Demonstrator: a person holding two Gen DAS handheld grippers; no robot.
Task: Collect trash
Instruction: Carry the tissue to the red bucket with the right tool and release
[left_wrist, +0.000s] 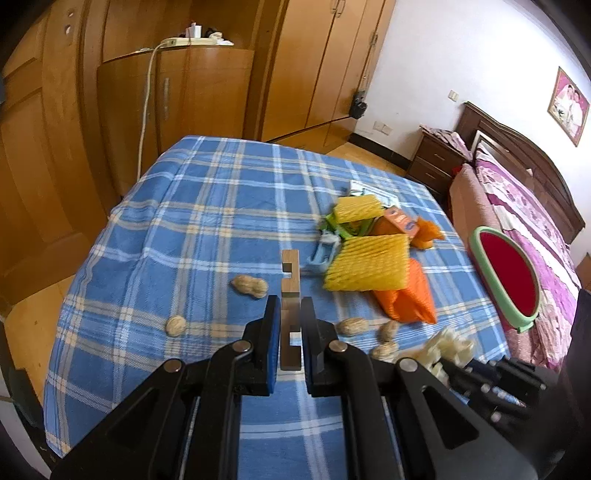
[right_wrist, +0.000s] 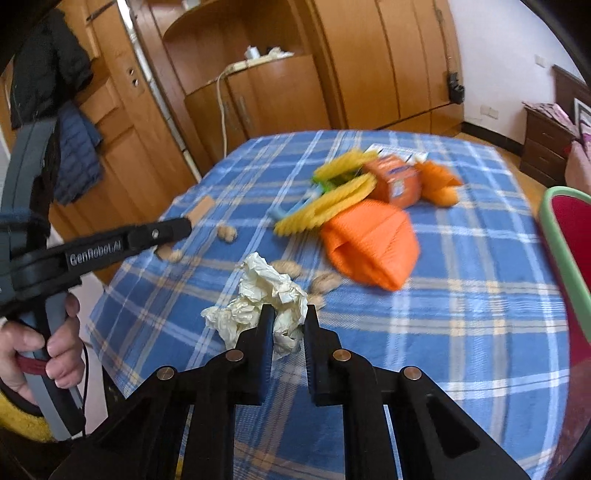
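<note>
Right wrist view: crumpled, cream-white tissue (right_wrist: 266, 299) in right claw (right_wrist: 289, 314).

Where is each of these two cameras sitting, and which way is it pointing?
Left wrist view: sits on the left gripper, looking along its fingers, which hold a notched wooden piece, across the checked cloth.
Right wrist view: sits on the right gripper, whose fingers pinch a crumpled tissue; the person's left hand shows.
Both share the orange net, yellow foam net, peanuts and red bin.
</note>
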